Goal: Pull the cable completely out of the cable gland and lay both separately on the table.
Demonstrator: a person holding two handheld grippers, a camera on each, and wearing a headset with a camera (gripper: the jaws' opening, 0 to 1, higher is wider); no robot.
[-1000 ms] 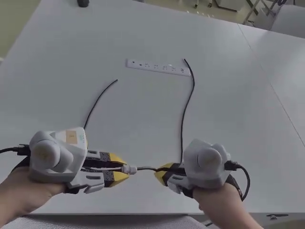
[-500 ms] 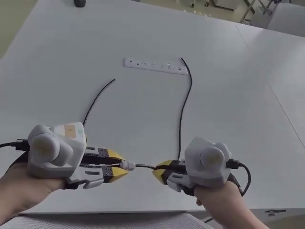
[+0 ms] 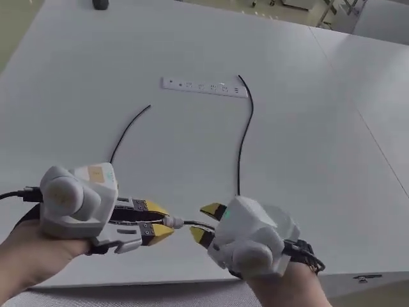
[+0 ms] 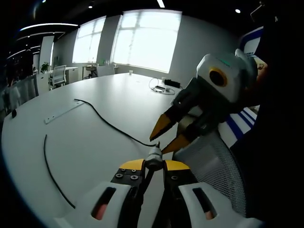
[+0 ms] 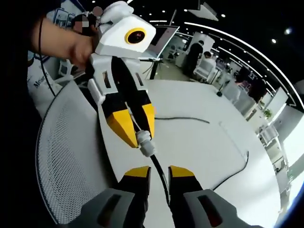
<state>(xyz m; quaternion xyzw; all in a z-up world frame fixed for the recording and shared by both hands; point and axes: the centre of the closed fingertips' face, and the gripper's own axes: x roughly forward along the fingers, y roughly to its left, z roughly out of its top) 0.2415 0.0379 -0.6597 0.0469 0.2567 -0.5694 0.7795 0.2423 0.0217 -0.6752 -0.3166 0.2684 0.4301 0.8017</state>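
My left gripper is shut on the small white cable gland just above the table's near edge. In the left gripper view the gland sits between the yellow tips of the left gripper. A black cable leaves the gland, passes between the jaws of my right gripper, then runs far across the table. The right gripper is open, its jaws on either side of the cable without pinching it. The gland shows just ahead of it.
A white power strip lies at the far middle of the white table. A second, short black cable lies loose to the left. A dark object sits at the far edge. A mesh chair stands below the near edge.
The right gripper has let go of the cable: its jaws have spread and it has rolled over. The left gripper still holds the gland in the same place.
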